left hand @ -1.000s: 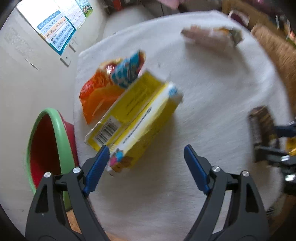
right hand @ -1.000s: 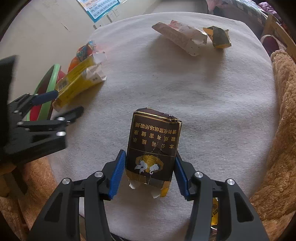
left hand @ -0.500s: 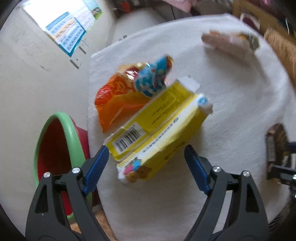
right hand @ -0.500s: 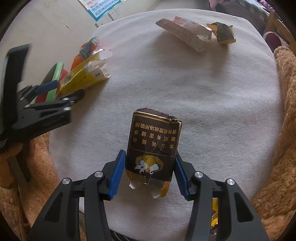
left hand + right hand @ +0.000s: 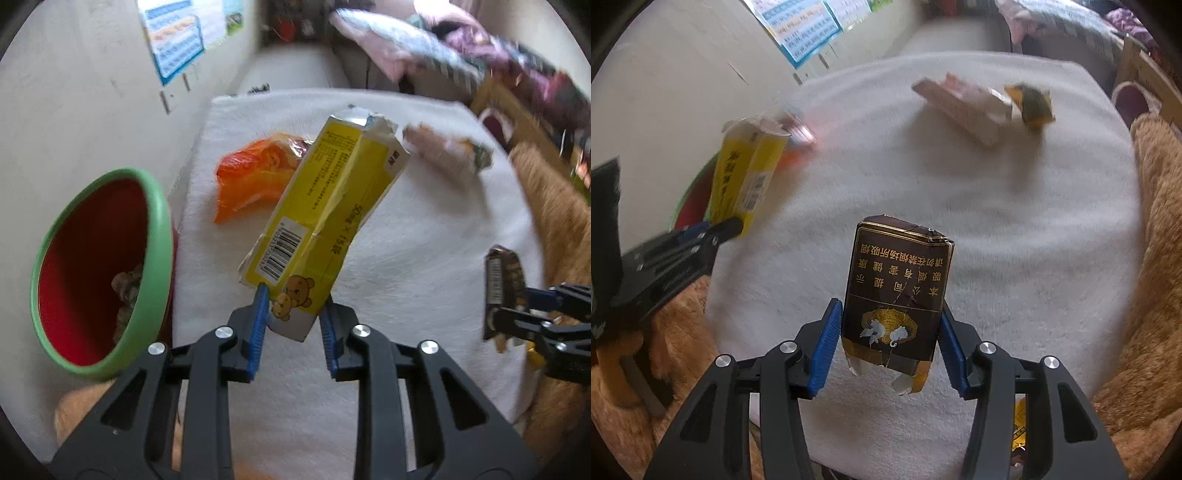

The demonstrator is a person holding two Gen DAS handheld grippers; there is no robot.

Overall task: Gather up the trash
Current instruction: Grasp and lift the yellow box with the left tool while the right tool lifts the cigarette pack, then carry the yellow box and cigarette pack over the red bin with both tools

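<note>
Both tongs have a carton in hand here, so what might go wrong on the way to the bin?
The left tongs, jaws closing, pinch only the bottom corner of the long yellow carton; tilted, it may pivot or slip out. It might also clip the bin's green rim. The right tongs grip the dark pack low, so that could tip too.

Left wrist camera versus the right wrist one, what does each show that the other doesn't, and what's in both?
Only the left wrist view shows inside the red bin, with crumpled trash at the bottom. Only the right wrist view shows the dark packet's printed face and a yellow scrap beneath the right gripper. Both show the yellow carton pinched in the closing left gripper, and the white cloth.
</note>
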